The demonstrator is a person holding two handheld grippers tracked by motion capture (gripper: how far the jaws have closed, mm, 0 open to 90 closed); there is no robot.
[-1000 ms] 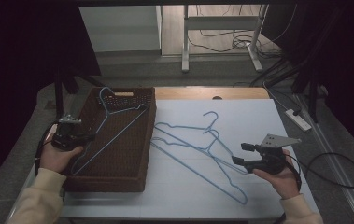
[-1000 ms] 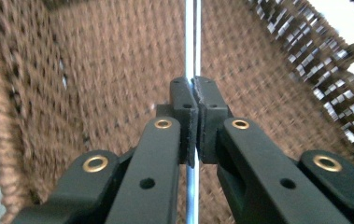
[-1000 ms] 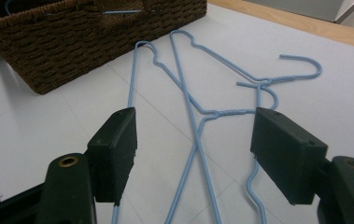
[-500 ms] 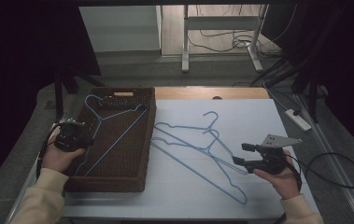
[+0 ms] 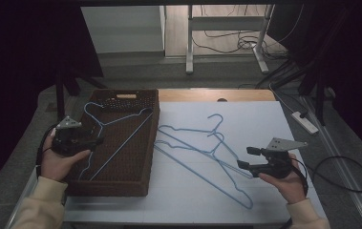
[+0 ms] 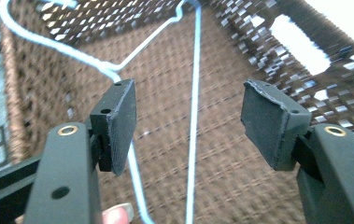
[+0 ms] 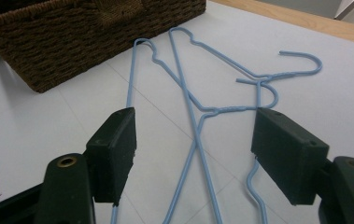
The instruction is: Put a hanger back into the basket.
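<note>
A blue wire hanger (image 5: 121, 136) lies in the brown woven basket (image 5: 135, 186) at the table's left side. My left gripper (image 5: 97, 139) hovers over the basket's left part, its jaws just opened. In the left gripper view one wire of that hanger (image 6: 194, 116) runs between the wide-apart pads (image 6: 118, 123) of the left gripper (image 6: 191, 121), touching neither. Two more blue hangers (image 5: 202, 148) lie crossed on the white table (image 5: 264, 119). My right gripper (image 5: 244, 157) stands open just right of them; in its own view the right gripper (image 7: 193, 140) looks along the hangers (image 7: 198, 109) with nothing gripped.
The basket's side wall (image 7: 72, 37) stands at the far left of the right gripper view. A power strip (image 5: 304, 121) and cables lie on the floor right of the table. A desk frame (image 5: 226, 33) stands behind it.
The left jaws went from shut on the hanger to open, and the hanger settled lower into the basket with its hook shifted left. The right hand stayed still.
</note>
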